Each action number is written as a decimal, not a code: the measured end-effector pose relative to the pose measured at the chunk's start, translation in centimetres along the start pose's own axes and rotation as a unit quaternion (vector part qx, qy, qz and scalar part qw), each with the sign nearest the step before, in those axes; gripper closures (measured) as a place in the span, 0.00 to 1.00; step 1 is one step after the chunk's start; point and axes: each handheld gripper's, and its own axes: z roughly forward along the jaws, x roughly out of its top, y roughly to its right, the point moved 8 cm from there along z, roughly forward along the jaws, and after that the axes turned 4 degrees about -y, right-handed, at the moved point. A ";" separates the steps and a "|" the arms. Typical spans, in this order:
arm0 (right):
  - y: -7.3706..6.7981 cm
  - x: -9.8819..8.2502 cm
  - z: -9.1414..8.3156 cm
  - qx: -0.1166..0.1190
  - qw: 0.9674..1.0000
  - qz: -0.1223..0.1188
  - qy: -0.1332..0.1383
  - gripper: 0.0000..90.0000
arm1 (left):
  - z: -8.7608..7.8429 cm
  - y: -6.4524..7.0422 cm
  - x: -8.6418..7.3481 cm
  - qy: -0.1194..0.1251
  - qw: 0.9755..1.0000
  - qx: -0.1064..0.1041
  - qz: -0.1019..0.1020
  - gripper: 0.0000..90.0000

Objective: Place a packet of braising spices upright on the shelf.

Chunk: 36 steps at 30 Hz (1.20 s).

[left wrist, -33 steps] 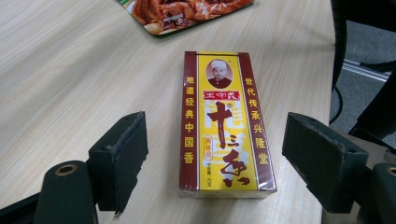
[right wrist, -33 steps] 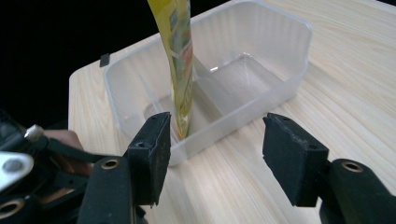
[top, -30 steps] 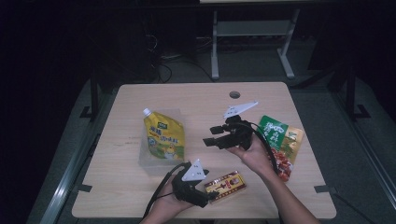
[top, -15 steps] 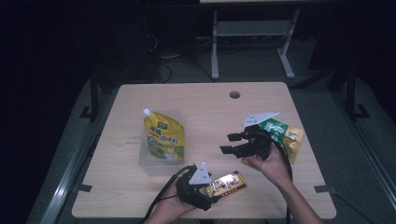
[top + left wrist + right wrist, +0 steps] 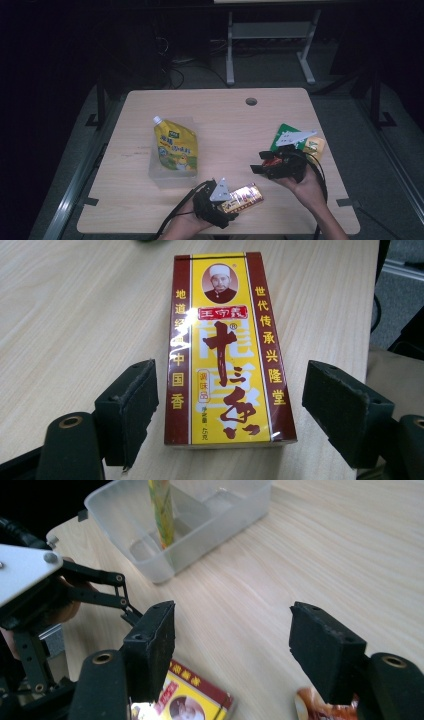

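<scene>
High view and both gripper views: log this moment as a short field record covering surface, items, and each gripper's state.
surface: light wooden table
spice box: yellow and maroon cardboard box, lying flat between the left gripper's jaws, pads not pressing on it
pouch: yellow spouted pouch lying on the clear plastic container
snack packets: green and orange packets at the table's right side
left gripper: open around the box
right gripper: open, nothing between the jaws, which have just been opening
</scene>
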 end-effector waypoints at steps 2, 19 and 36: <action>0.1 -0.6 -0.2 -0.004 1.000 0.006 -0.001 0.37 | 0.1 0.0 0.0 -0.001 1.000 0.001 0.000 0.24; 0.6 -4.4 -0.3 -0.025 0.999 0.028 -0.018 0.36 | 0.4 0.0 -0.5 -0.029 0.999 0.008 0.011 0.31; 0.6 -5.3 0.1 -0.035 0.999 0.034 -0.018 0.34 | 1.0 0.0 -0.8 -0.041 0.999 0.006 0.001 0.33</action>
